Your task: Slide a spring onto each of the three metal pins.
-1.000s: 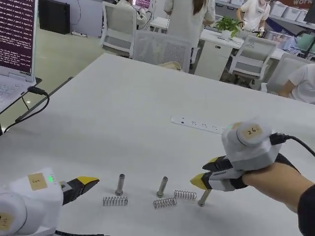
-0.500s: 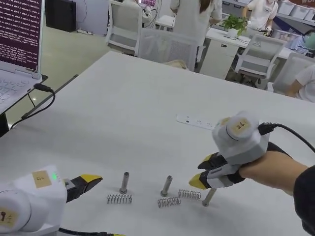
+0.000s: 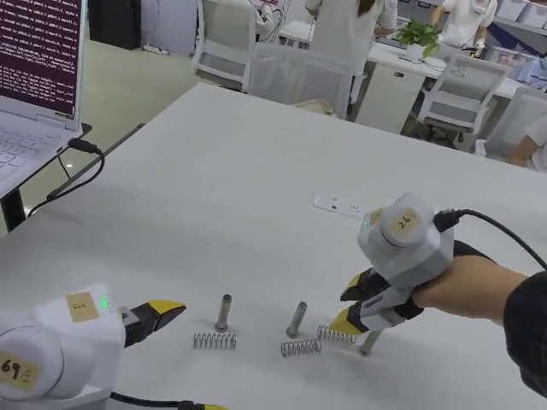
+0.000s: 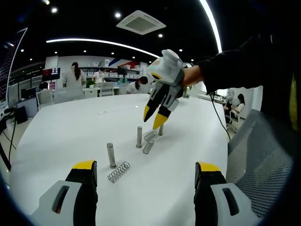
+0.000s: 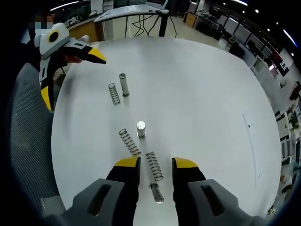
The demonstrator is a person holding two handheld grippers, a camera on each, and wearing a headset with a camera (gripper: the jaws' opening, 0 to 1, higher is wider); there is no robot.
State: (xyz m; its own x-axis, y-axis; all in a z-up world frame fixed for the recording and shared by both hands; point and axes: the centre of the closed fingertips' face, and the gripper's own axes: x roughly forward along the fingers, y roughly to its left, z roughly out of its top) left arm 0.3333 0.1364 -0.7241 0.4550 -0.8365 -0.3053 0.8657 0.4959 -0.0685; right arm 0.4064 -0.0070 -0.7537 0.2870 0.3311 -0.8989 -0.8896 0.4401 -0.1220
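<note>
Here my right gripper hangs low over the table, jaws narrowly parted astride one spring, just beside the nearest pin. My left gripper gapes wide, empty, near the far pin and a loose spring lying beside it. The middle pin stands between the two.

the right gripper has a white housing, black jaws with yellow tips, a round tan sticker marked 26 and a black cable. the left gripper looks alike, with a green light and a label marked 69. the sleeve is dark.
</note>
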